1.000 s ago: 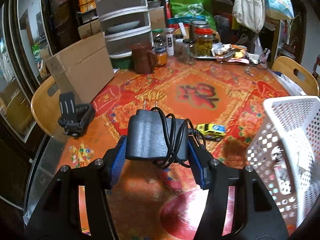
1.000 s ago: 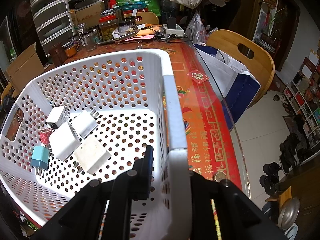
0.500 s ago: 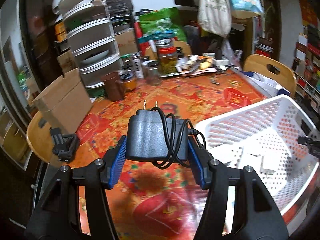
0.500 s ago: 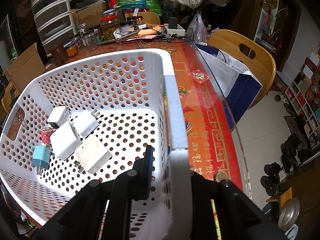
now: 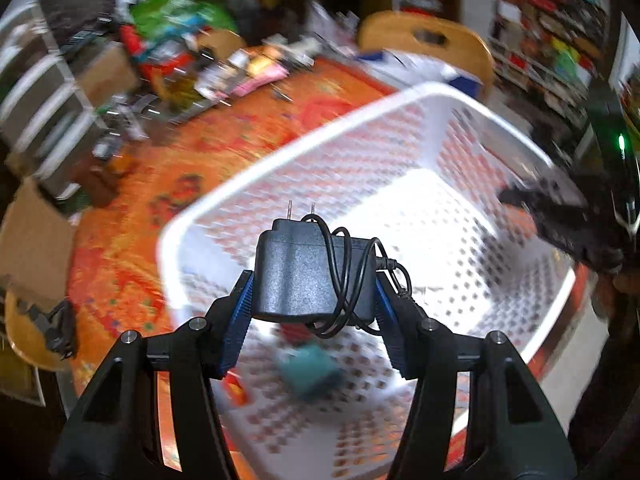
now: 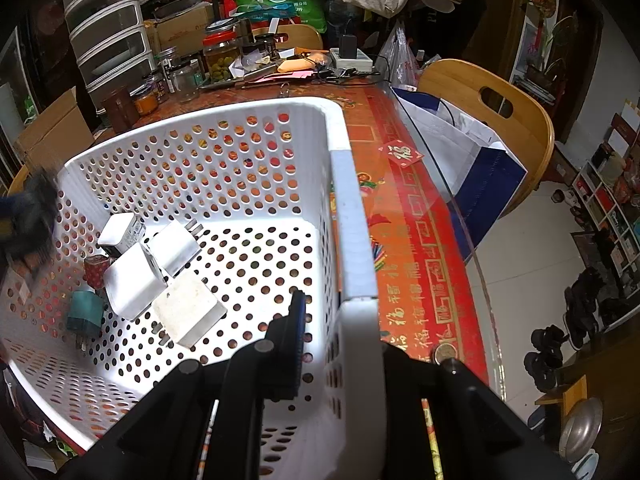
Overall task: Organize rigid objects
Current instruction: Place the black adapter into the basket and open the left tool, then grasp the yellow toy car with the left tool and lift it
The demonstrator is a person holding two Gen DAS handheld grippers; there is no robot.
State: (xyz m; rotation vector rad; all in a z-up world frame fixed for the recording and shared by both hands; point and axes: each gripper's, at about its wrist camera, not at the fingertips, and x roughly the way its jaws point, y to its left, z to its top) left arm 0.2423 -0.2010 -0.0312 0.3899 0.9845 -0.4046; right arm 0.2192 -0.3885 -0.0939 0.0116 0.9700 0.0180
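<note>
Left gripper (image 5: 314,280) pinching matte black adapter (image 5: 308,272), cord-wrapped, right gripper (image 6: 334,344) clamping perforated white plastic basket (image 6: 352,216) rim, red 福 cloth (image 6: 416,264).

A cluttered table (image 6: 404,216) wears a red patterned cloth; a wooden chair (image 6: 516,120) stands beside it; plastic drawers (image 6: 108,36) rise behind; pale tiled floor (image 6: 524,264) lies beyond.

A lived-in home dining room: a table under a red-and-orange patterned cloth (image 6: 416,240), curved wooden chairs (image 6: 500,92), glass jars of preserved food (image 6: 218,58), stacked clear plastic drawers (image 6: 106,28), hanging bags and shoes on the tiled floor (image 6: 560,344).
</note>
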